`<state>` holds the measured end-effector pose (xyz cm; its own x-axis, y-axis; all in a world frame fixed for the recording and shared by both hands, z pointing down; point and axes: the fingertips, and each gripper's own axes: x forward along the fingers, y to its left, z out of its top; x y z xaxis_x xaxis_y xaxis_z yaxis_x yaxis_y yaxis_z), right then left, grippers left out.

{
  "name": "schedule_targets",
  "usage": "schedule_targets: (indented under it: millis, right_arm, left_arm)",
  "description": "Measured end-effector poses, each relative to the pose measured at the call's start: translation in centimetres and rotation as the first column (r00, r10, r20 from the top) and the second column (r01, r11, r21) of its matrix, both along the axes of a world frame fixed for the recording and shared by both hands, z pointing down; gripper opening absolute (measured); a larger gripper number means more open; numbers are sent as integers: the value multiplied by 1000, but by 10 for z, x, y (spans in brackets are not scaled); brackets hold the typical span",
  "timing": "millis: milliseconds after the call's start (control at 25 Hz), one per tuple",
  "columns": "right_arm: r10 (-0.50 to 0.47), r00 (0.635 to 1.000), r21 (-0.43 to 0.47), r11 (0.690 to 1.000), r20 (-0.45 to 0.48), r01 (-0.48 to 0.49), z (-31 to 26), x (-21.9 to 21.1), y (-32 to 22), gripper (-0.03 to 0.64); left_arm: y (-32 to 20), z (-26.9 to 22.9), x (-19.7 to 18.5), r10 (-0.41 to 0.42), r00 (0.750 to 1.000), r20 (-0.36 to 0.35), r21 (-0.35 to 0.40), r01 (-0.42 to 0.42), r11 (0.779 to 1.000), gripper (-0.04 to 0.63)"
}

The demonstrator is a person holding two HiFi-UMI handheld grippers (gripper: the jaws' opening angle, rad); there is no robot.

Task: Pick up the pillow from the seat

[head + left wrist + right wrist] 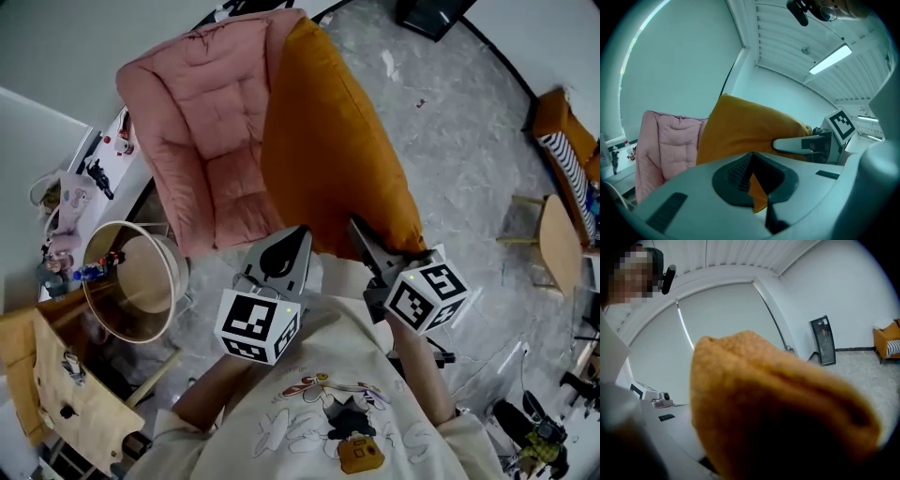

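Head view: pillow [328, 141] (orange) against chair [202, 131]

pillow [337, 150] just right of the seat [202, 141], round table [141, 270] at the seat's lower left

Bright, even light; fisheye edges; pillow [778, 413] seemingly defocused.

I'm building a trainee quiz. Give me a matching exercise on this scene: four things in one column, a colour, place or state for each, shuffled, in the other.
1 pillow
2 chair
3 basket
4 left gripper

a pink
b shut on the pillow's corner
c orange
d below-left of the chair, head view

Pairs: 1-c, 2-a, 3-d, 4-b
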<state>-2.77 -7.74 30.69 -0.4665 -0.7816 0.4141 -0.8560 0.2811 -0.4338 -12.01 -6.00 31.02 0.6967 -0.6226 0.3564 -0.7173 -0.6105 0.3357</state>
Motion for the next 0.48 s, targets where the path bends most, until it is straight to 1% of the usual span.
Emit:
schedule_targets:
  millis: [160,280,480]
  right_arm:
    - [11,1000,10,1000,1,-11,-8,1,25,193]
    - [9,1000,15,1000,1,-9,-10,9,37,193]
    - [-11,1000,52,999,1,11,-22,27,59,195]
  left_arm:
    - [16,-3,1,3,1000,-11,-3,-3,1000,5]
    - [21,-3,14,10,1000,-8,-3,-10,1000,5]
    - [35,-10,34,18,1000,17,23,-19,1000,6]
